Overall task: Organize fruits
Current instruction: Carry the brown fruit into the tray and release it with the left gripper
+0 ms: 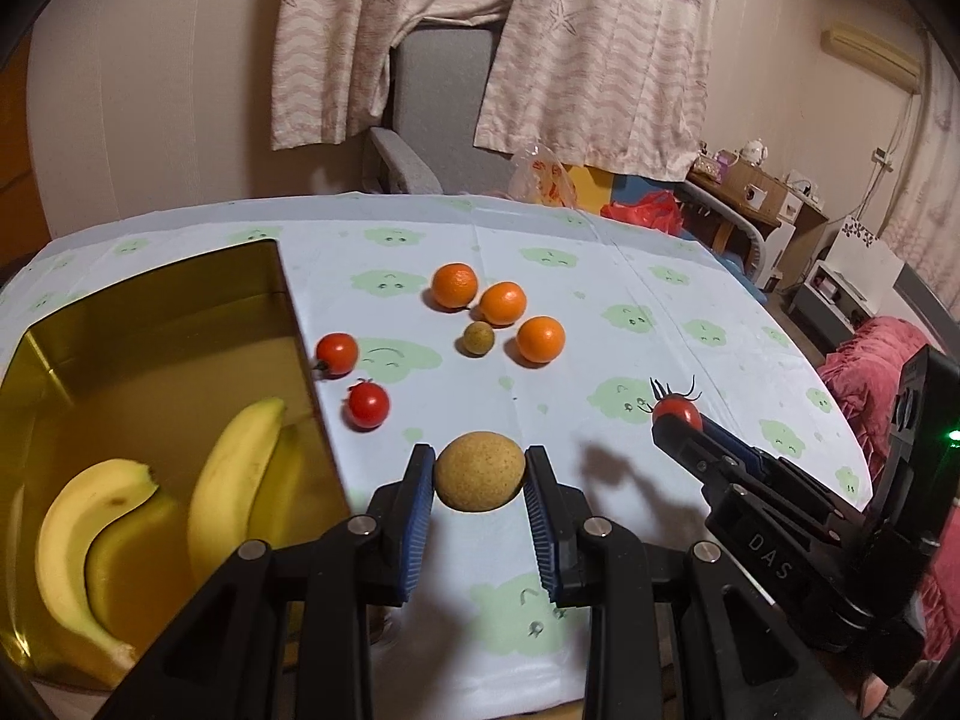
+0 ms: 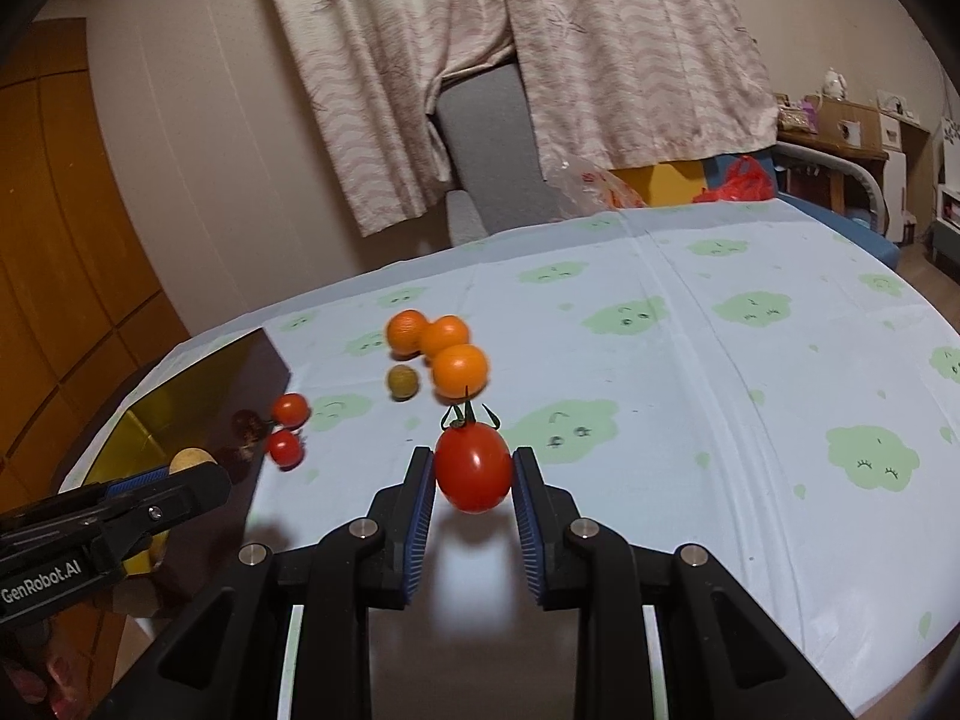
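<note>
My left gripper [image 1: 479, 483] is shut on a tan round fruit [image 1: 479, 468], held next to the near right corner of the gold tin [image 1: 282, 276]. Two bananas [image 1: 234, 480] lie in the tin. My right gripper [image 2: 474, 483] is shut on a red tomato [image 2: 473, 465] with a green stem, lifted above the tablecloth. On the cloth lie two tomatoes [image 1: 337, 353] [image 1: 367, 404] close to the tin, three oranges [image 1: 455, 285] and a small brownish-green fruit [image 1: 478, 338]. The right wrist view shows the left gripper [image 2: 180, 474] at the tin's side.
The table wears a pale blue cloth with green cloud prints [image 2: 720, 360]; its rounded edge falls away at right and front. A grey chair [image 1: 438, 102] stands behind it under hanging curtains. Plastic bags [image 1: 543, 174] sit at the far edge. A red blanket [image 1: 870, 360] lies to the right.
</note>
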The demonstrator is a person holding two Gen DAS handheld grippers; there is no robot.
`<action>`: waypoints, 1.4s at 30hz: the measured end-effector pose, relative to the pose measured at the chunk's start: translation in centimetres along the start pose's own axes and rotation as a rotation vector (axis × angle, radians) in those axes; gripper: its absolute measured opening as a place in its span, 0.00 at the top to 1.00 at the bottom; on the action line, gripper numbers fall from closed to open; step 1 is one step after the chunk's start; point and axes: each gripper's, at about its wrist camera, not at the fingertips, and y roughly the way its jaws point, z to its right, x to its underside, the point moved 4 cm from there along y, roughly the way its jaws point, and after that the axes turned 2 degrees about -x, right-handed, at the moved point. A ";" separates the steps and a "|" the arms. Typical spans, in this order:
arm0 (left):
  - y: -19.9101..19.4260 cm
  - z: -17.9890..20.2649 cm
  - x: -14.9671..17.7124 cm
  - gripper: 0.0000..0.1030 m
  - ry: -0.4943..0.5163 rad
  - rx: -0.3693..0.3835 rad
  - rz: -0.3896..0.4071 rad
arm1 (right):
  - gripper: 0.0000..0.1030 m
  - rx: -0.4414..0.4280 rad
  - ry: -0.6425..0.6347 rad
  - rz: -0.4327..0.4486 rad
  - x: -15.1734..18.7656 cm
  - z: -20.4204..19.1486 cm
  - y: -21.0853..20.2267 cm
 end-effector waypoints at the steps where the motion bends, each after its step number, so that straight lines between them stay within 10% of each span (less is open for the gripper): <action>1: -0.1 -0.3 0.1 0.71 -0.004 -0.001 0.000 | 0.74 -0.004 -0.003 -0.001 0.0 -0.3 -0.1; 42: -3.2 -14.4 4.8 0.70 -0.224 -0.209 -0.045 | 0.74 -0.257 -0.329 -0.087 2.4 -17.0 -0.4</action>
